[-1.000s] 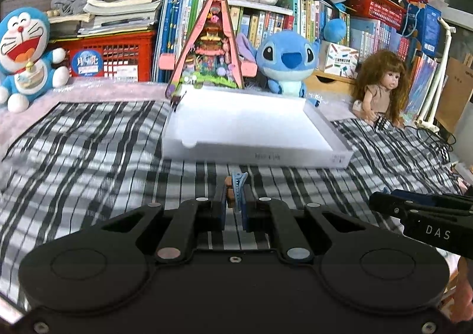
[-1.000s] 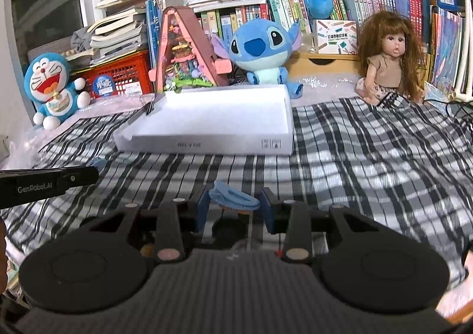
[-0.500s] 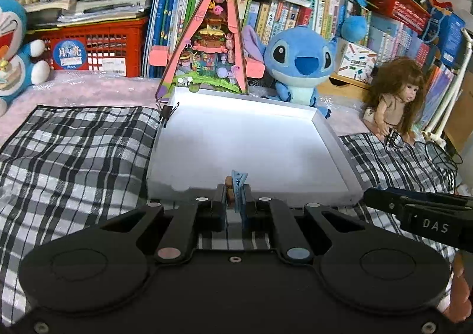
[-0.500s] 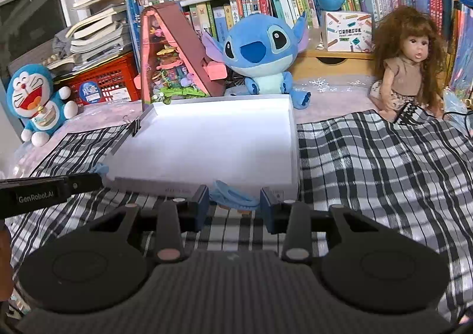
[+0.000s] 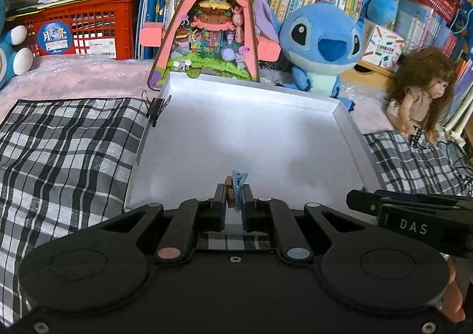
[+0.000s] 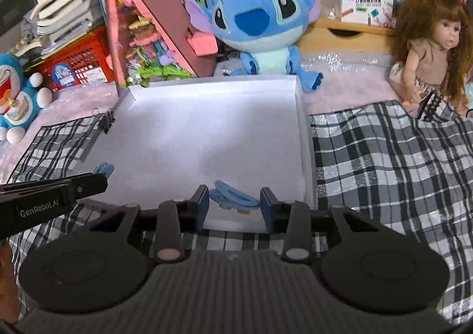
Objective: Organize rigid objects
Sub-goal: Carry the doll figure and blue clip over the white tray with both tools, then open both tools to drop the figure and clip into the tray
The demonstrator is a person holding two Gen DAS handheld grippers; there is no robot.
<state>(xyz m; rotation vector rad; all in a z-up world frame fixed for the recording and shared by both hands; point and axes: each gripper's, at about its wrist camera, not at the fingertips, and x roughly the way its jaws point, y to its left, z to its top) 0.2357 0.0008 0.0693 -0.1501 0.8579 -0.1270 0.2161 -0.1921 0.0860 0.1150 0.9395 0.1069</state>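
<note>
A white shallow tray (image 5: 351,139) (image 6: 301,139) lies on the plaid cloth. My left gripper (image 5: 235,201) is shut on a small blue toothed clip (image 5: 238,186) and holds it over the tray's near edge. My right gripper (image 6: 235,201) has its jaws spread wider than the light-blue clip (image 6: 233,199) between them; the clip looks loose, just above or on the tray floor. The left gripper's clip tip also shows in the right wrist view (image 6: 103,170).
A black binder clip (image 5: 156,106) grips the tray's left wall. A pink triangular toy house (image 5: 210,23), a blue plush (image 5: 319,44), a doll (image 5: 419,97), a red crate (image 5: 77,32) and books stand behind the tray.
Both grippers have moved forward until their tips are over the tray's near edge. The right jaws have widened and no longer pinch the light-blue clip.
</note>
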